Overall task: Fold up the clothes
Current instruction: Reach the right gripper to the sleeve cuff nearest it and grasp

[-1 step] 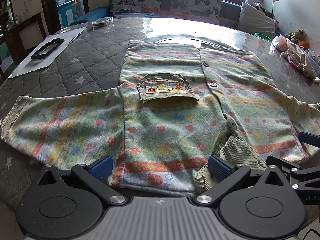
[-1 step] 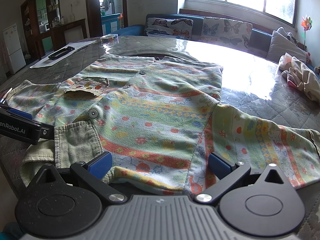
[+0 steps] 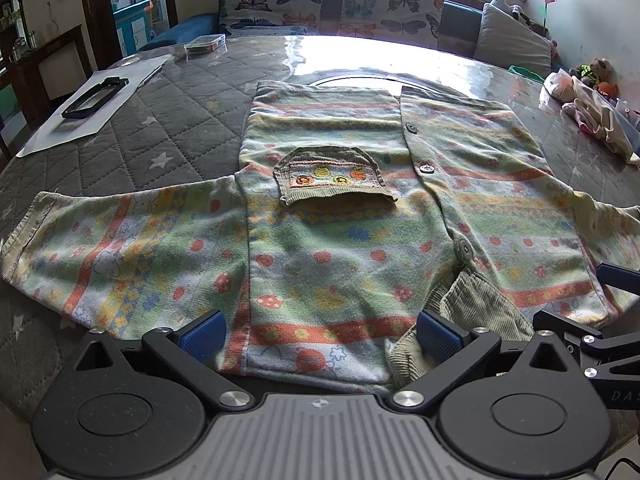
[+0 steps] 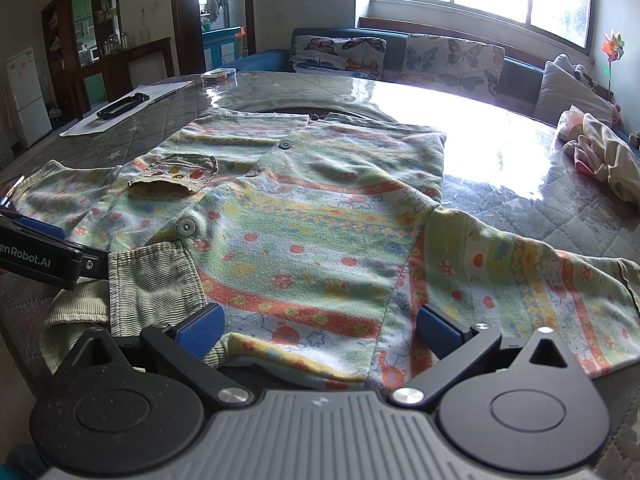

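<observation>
A striped pastel children's cardigan (image 3: 344, 240) lies flat and buttoned on the table, collar toward me, sleeves spread to both sides. It has a small knit pocket (image 3: 332, 176) and a ribbed green collar (image 3: 476, 308). My left gripper (image 3: 320, 332) is open at the near edge, its blue pads on either side of the cardigan's left shoulder, nothing held. My right gripper (image 4: 318, 330) is open over the right shoulder of the cardigan (image 4: 320, 240), empty. The left gripper's body (image 4: 36, 256) shows at the left of the right wrist view.
The grey quilted table (image 3: 120, 140) carries a white sheet with a black frame (image 3: 94, 96) at the far left, a small clear box (image 3: 204, 44) beyond it, and a heap of pale clothes (image 4: 600, 156) at the far right. A butterfly-print sofa stands behind.
</observation>
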`<state>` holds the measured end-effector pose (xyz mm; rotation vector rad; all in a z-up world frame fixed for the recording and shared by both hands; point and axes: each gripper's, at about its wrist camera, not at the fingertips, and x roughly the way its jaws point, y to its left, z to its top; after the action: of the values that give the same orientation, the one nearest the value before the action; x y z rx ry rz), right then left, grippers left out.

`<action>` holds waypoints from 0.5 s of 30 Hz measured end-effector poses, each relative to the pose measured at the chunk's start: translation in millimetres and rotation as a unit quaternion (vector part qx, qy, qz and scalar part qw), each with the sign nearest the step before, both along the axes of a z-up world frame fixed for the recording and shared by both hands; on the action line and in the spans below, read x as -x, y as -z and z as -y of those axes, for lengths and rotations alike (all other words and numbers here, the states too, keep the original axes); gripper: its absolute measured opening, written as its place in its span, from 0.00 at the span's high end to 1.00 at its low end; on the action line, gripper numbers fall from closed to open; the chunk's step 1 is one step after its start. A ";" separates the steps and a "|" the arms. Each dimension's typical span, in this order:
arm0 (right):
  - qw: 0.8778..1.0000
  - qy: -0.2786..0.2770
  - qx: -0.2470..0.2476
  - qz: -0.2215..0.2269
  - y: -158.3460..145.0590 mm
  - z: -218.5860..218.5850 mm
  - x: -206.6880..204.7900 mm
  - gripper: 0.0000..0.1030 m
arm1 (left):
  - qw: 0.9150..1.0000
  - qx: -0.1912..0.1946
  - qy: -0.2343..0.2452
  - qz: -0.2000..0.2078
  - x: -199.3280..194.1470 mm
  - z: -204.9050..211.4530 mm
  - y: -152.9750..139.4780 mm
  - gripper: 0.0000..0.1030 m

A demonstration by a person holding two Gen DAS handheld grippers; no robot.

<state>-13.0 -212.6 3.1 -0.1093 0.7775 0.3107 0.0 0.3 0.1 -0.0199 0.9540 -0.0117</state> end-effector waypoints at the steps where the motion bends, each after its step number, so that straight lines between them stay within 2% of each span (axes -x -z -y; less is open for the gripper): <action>1: 1.000 0.000 0.000 0.000 0.0 0.1 0.0 0.00 | 1.000 -0.001 0.000 0.000 0.0 -0.2 -0.1 0.00; 15: 1.000 -0.001 -0.010 0.000 -6.7 8.7 0.7 0.00 | 1.000 0.004 0.012 -0.003 -0.1 -2.8 -6.2 0.00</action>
<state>-13.7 -221.3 9.8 -0.0922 0.7749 0.3207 0.0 3.1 6.4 -0.0157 0.9595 -0.0383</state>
